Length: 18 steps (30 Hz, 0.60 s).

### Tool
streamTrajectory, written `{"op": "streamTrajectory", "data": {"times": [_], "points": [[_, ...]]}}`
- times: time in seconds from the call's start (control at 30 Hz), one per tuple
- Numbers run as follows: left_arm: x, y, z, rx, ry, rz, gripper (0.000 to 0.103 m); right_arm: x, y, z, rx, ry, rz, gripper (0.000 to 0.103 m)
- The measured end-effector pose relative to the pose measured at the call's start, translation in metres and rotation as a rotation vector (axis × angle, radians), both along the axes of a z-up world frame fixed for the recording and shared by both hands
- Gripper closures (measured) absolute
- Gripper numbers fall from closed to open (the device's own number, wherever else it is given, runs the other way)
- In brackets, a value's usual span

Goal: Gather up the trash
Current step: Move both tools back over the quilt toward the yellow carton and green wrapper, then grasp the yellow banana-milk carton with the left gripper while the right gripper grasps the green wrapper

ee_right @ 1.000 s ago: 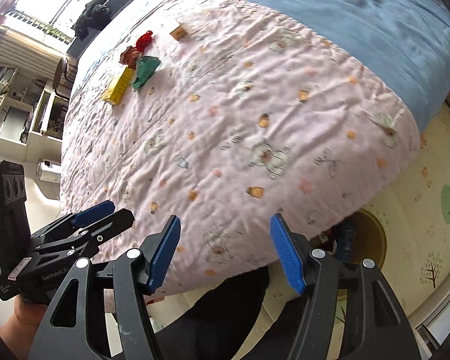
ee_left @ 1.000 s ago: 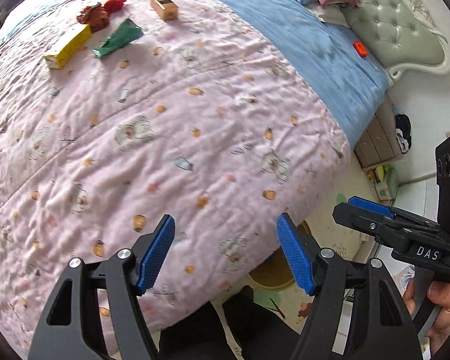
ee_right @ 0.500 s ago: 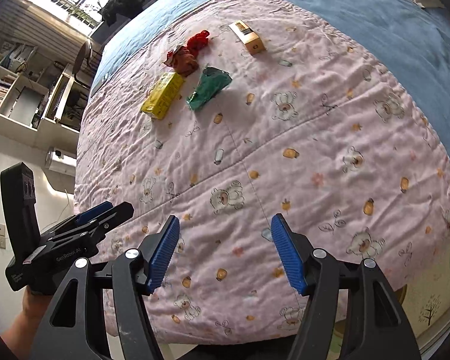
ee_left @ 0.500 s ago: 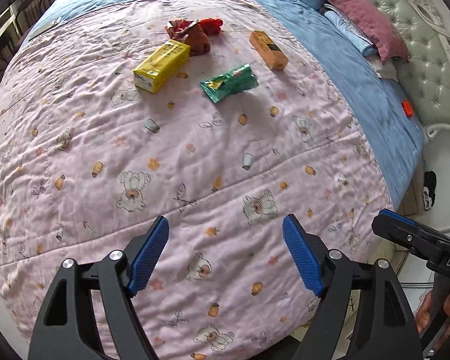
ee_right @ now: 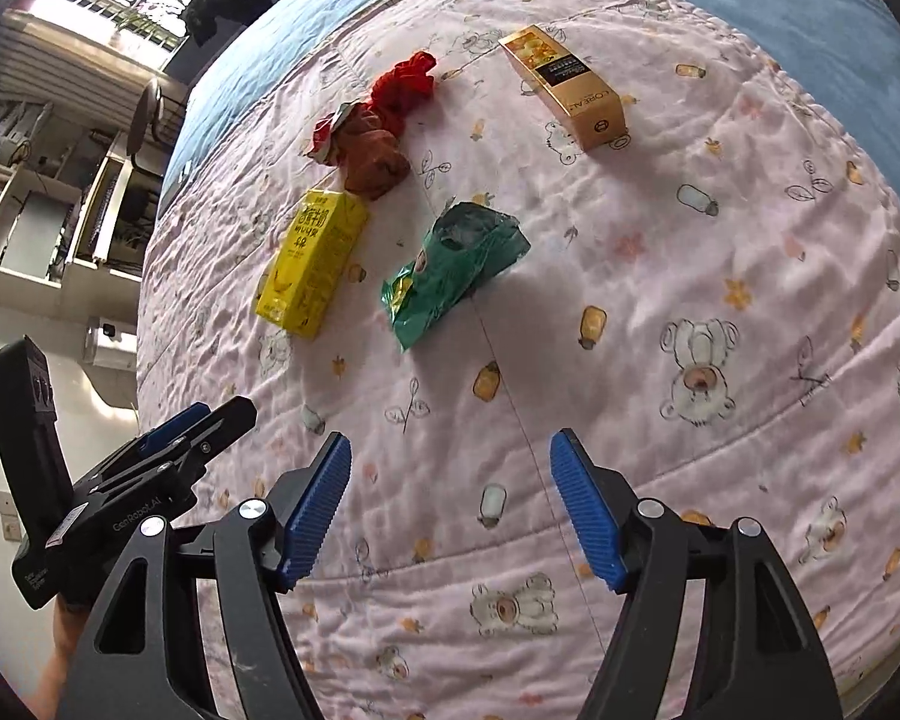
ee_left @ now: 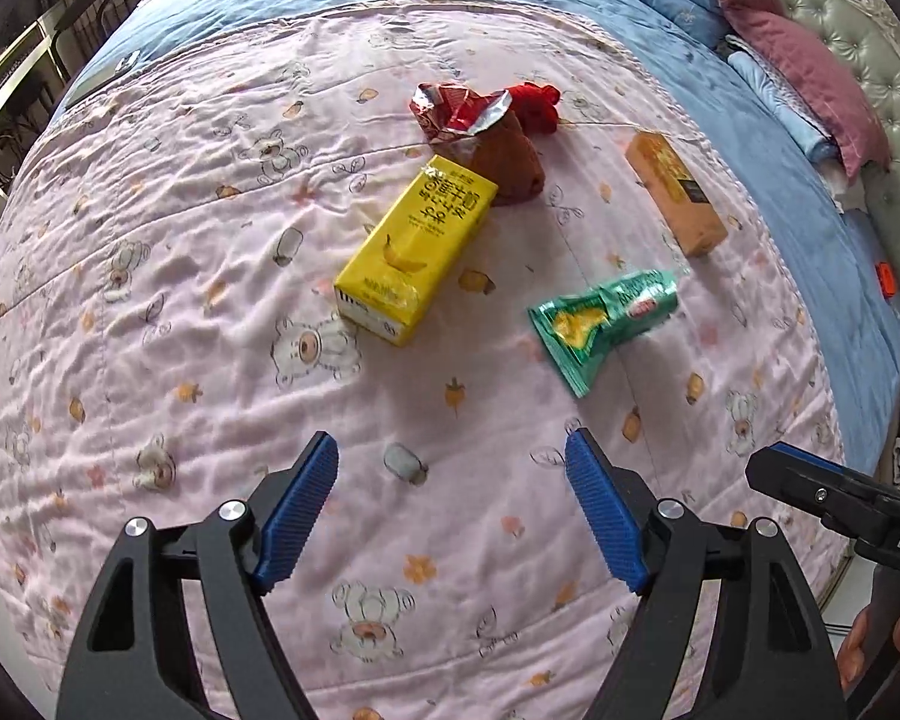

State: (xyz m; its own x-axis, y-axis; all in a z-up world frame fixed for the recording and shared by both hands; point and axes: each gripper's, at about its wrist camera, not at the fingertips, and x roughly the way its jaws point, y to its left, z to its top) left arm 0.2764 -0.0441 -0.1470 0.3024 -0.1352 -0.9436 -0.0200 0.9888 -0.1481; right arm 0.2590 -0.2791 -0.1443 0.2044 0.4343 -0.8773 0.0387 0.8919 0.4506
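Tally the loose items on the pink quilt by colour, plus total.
Yellow: 1, the banana milk carton
Green: 1, the snack wrapper
Gold/orange: 1, the L'Oreal box
Red: 2, the foil wrapper and the crumpled red cloth
Brown: 1, the crumpled brown lump
Total: 6

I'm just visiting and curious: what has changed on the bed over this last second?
Both grippers moved forward over the pink quilt toward the trash, which now looks nearer. The left gripper and right gripper stayed open and empty. The yellow carton, green wrapper, gold box and red wrapper lie where they were.
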Motion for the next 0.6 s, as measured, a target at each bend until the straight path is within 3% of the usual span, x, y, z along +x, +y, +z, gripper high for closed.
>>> {"op": "streamTrajectory", "data": {"times": [0.27, 0.6], "points": [[0.069, 0.016, -0.038, 0.024, 0.026, -0.015, 0.025, 0.057, 0.013, -0.043, 0.045, 0.056, -0.075, 0.034], [0.111, 0.02, -0.075, 0.029, 0.067, -0.017, 0.025, 0.092, 0.018, -0.08, 0.04, 0.117, -0.153, 0.032]]}}
